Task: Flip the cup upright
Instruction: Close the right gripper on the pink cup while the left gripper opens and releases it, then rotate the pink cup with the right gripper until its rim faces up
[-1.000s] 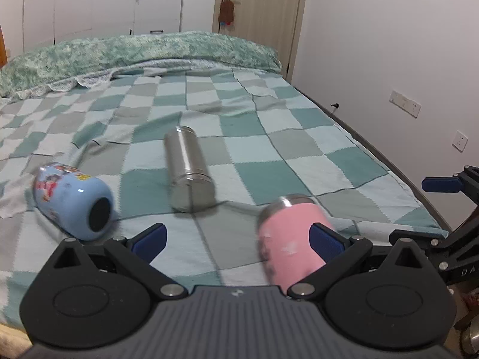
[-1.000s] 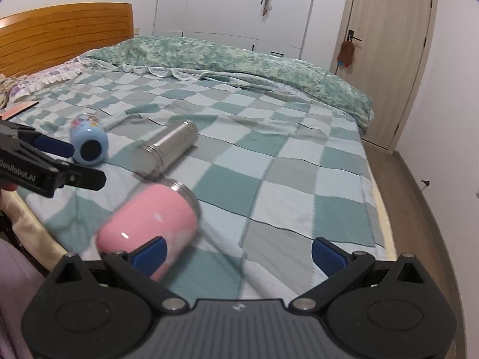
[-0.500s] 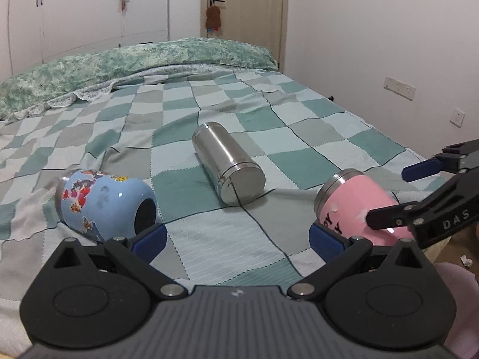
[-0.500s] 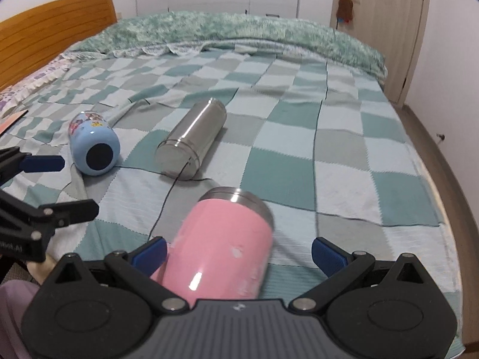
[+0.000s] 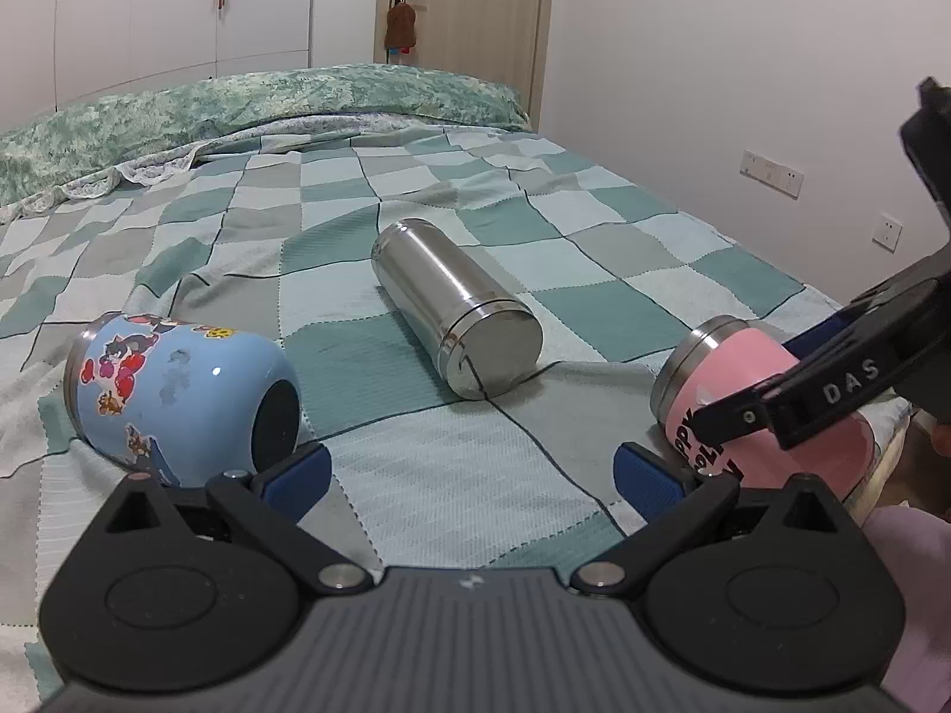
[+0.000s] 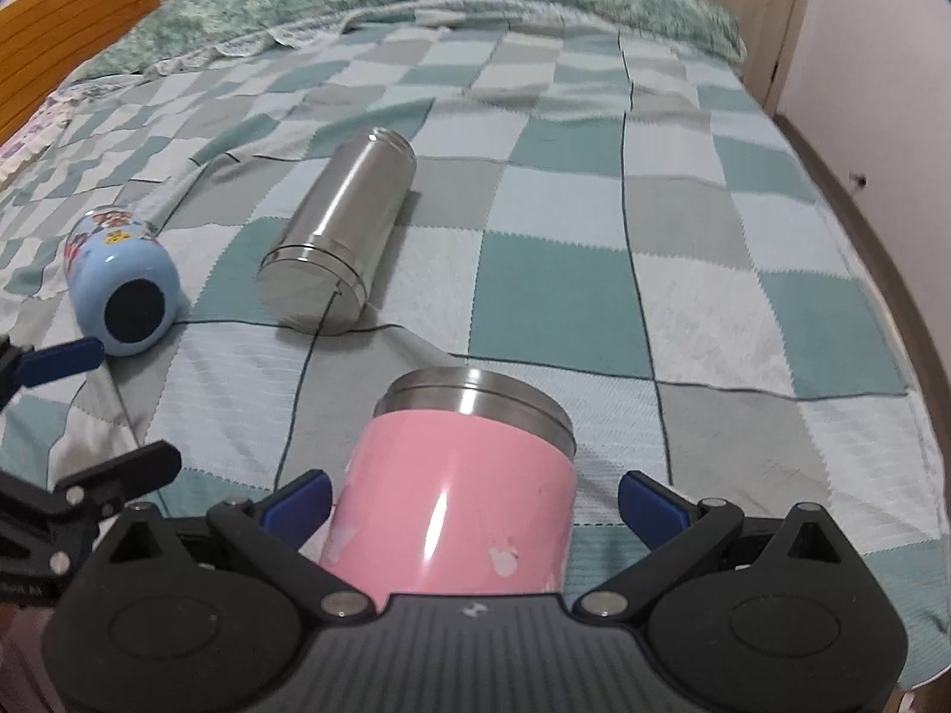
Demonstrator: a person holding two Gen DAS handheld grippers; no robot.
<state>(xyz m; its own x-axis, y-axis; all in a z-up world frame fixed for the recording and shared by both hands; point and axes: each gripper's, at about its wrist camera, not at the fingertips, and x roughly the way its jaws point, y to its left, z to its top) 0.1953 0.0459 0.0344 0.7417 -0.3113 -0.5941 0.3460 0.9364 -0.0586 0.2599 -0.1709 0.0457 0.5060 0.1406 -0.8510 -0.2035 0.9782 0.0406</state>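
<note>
Three cups lie on their sides on a checked bedspread. A pink cup with a steel rim lies between the open fingers of my right gripper; the left finger is close beside it, the right finger apart. It also shows in the left wrist view, with the right gripper's finger across it. A steel cup lies in the middle. A blue cartoon cup lies left, just ahead of my left gripper, which is open and empty.
The bed's right edge drops to the floor beside a white wall. A green quilt is piled at the bed's head. A wooden headboard stands far left. A door and wardrobes are behind.
My right gripper has moved forward so the pink cup lies centred between its fingers. My left gripper has shifted and lowered, bringing the blue cup close to its left finger.
</note>
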